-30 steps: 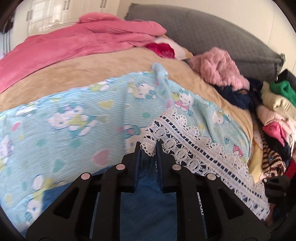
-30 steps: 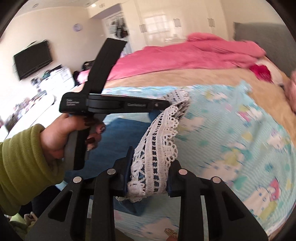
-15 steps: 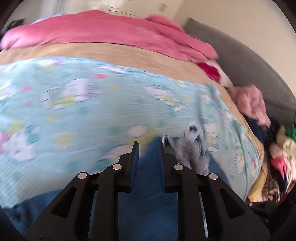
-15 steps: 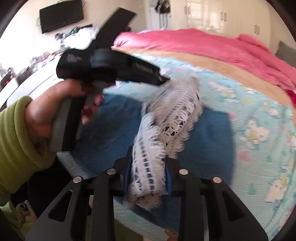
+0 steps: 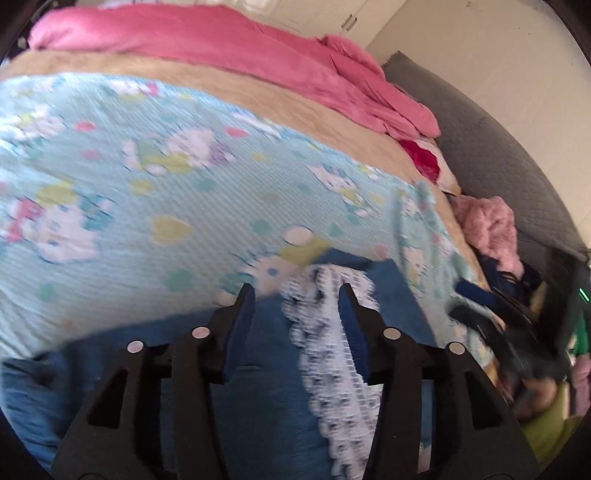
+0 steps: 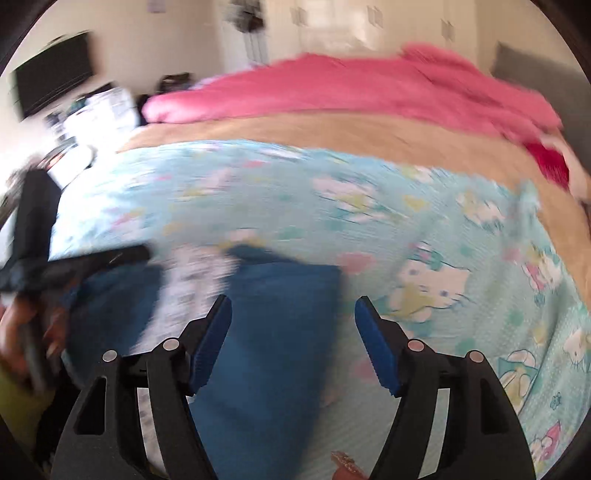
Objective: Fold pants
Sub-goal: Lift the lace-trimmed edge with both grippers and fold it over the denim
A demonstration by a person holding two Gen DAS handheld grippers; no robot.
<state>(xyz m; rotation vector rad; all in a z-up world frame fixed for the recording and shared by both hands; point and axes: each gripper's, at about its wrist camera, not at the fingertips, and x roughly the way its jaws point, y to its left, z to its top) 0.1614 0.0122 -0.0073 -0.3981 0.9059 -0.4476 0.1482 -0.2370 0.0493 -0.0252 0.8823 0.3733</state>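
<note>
Both views blurred by motion.

Surface: a bed. Nearest layer is the light blue cartoon-print sheet, filling the middle of both frames. Beyond it a tan blanket, then a pink duvet across the top. A grey headboard runs down the right side of the left view.

Pants: blue, lying flat on the sheet at the lower centre of both frames, white lace trim running lengthwise over them.

Left gripper: fingers spread, nothing between the pads; the lace lies beneath the gap, nearer the right-hand finger. Contact with the cloth cannot be told.

Right gripper: fingers wide apart, empty, above the blue cloth.

Left view only: a clothes pile at the right edge with a fuzzy pink piece on top, a red item by the headboard, and the other gripper as a dark smear at lower right.

Right view only: the room beyond the bed. A dark TV on the wall at upper left, a cluttered white unit under it, pale wardrobe doors at the top. At the left edge, the left gripper's body and the hand holding it, heavily smeared.
</note>
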